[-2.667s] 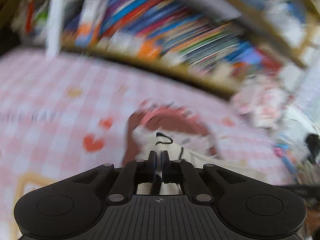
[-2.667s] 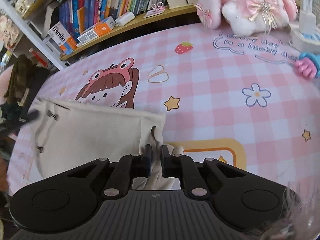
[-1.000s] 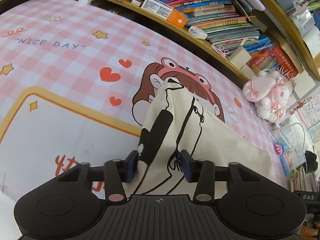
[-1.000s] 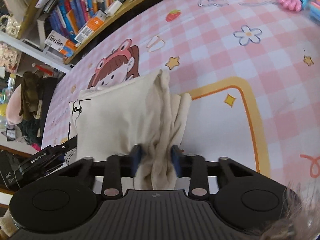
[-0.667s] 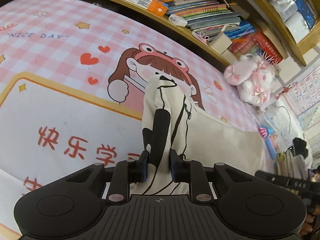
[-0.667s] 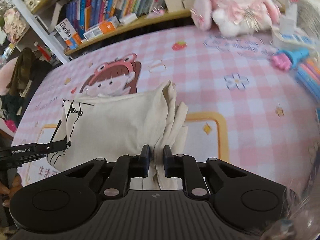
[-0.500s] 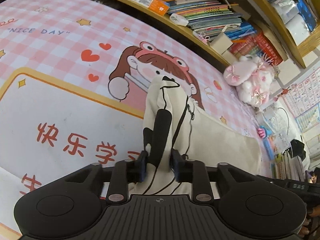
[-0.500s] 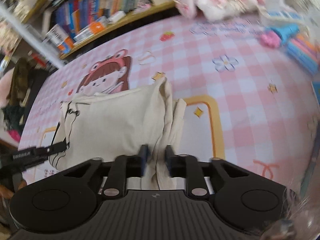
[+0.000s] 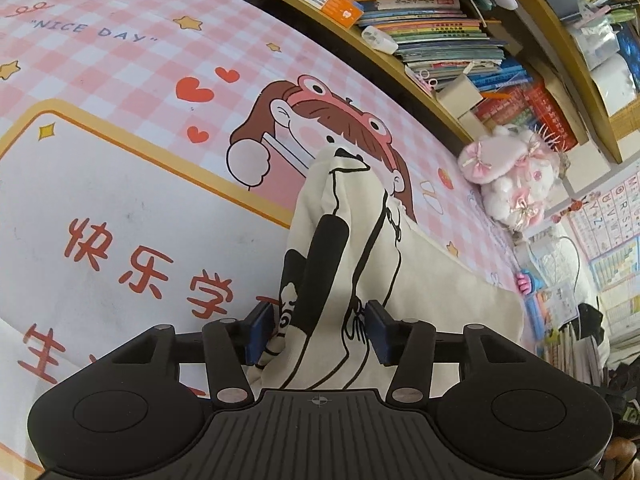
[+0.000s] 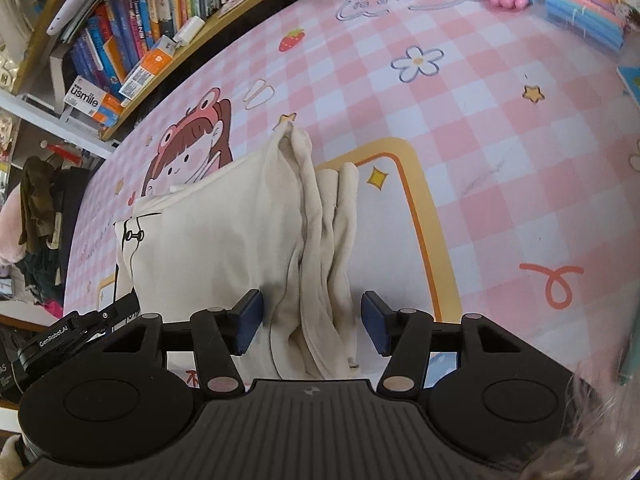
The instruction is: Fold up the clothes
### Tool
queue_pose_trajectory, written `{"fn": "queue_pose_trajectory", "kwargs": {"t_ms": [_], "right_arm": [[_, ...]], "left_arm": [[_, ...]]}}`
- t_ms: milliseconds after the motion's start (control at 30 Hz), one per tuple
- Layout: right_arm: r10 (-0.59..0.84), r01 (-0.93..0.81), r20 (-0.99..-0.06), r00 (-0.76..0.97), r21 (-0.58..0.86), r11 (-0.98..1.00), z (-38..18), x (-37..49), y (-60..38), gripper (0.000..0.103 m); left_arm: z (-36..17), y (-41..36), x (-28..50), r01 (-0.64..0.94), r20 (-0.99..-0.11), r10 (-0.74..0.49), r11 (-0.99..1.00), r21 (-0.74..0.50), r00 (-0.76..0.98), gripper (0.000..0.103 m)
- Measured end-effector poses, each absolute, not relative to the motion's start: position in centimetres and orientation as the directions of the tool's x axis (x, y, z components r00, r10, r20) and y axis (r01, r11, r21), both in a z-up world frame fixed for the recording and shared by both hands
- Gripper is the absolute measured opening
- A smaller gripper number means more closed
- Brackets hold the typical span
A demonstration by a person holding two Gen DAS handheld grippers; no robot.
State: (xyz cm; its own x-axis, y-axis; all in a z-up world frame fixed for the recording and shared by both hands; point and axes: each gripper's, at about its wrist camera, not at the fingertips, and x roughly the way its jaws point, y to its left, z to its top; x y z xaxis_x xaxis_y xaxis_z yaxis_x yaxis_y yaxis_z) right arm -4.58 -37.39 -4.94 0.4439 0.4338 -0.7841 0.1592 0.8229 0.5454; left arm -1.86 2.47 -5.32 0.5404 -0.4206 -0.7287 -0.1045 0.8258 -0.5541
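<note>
A cream garment [image 9: 424,276] lies folded on the bench [image 9: 120,184], which is covered by a pink checked mat with a cartoon girl in a frog hat. In the left wrist view the garment fills the lower middle of the frame, its black printed lines and a thick black stripe running up toward the girl's face. The left hand-held gripper [image 9: 318,330] has just been opening: its blue pads now stand apart on either side of the bunched edge of the cloth, and I can't see them pressing on it.

In the right wrist view the garment [image 10: 216,240] sits at centre and lower left, with a rumpled ridge of folds running down the middle of the frame. The right hand-held gripper [image 10: 312,328] has also just been opening; its pads stand clear of that ridge on both sides, the cloth loose between them.

A bookshelf [image 10: 132,40] crosses the upper left of that view. A pink plush toy [image 9: 508,176] sits at the right of the left view.
</note>
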Motion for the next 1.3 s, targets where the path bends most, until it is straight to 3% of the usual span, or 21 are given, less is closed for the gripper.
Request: {"fn": "queue_pose_trajectory", "kwargs": {"t_ms": [67,233,400,567,733,800,900,967,1033,1100,1300], "right_arm": [[0.436,0.154,-0.783,0.443,0.546,0.824,-5.0,-4.6,-37.3,0.05],[0.43,0.1,-0.784,0.449,0.522,0.847,-4.5,-4.5,-36.5,0.032],[0.408,0.053,-0.79,0.457,0.482,0.875,-3.9,-4.6,-35.8,0.027],[0.38,0.003,-0.791,0.479,0.434,0.901,-3.1,-4.8,-35.3,0.021],[0.288,-0.14,-0.787,0.546,0.253,0.957,-1.3,-5.9,-33.6,0.015],[0.305,-0.124,-0.79,0.532,0.283,0.951,-1.7,-5.7,-34.2,0.016],[0.355,-0.03,-0.791,0.499,0.394,0.919,-2.5,-5.2,-36.1,0.029],[0.409,0.06,-0.775,0.481,0.494,0.867,-3.1,-5.1,-37.8,0.049],[0.467,0.123,-0.748,0.471,0.581,0.805,-3.7,-5.0,-39.2,0.059],[0.49,0.143,-0.74,0.461,0.607,0.782,-4.2,-4.8,-39.5,0.064],[0.471,0.139,-0.761,0.446,0.579,0.803,-5.0,-3.9,-38.3,0.063]], "left_arm": [[-5.2,2.4,-1.9,-0.107,-0.732,-0.416,0.829,-0.55,0.54,0.048],[-5.2,2.1,-1.9,-0.104,-0.735,-0.415,0.832,-0.546,0.536,0.042],[-5.2,1.8,-2.1,-0.109,-0.741,-0.405,0.837,-0.536,0.536,0.04],[-3.9,0.6,-2.6,-0.055,-0.749,-0.379,0.874,-0.482,0.543,0.02],[-3.0,-1.4,-2.9,0.027,-0.777,-0.338,0.923,-0.384,0.532,0.019],[-3.3,-0.7,-2.6,0.005,-0.772,-0.36,0.908,-0.42,0.524,0.022],[-4.0,0.8,-2.5,-0.053,-0.751,-0.41,0.861,-0.506,0.518,0.028],[-4.6,1.5,-2.4,-0.092,-0.742,-0.43,0.833,-0.546,0.514,0.038],[-5.1,2.0,-2.1,-0.119,-0.735,-0.447,0.809,-0.575,0.51,0.046],[-5.4,2.3,-1.7,-0.132,-0.726,-0.456,0.795,-0.593,0.516,0.05],[-5.8,2.0,-0.5,-0.141,-0.707,-0.468,0.773,-0.618,0.53,0.049]]}}
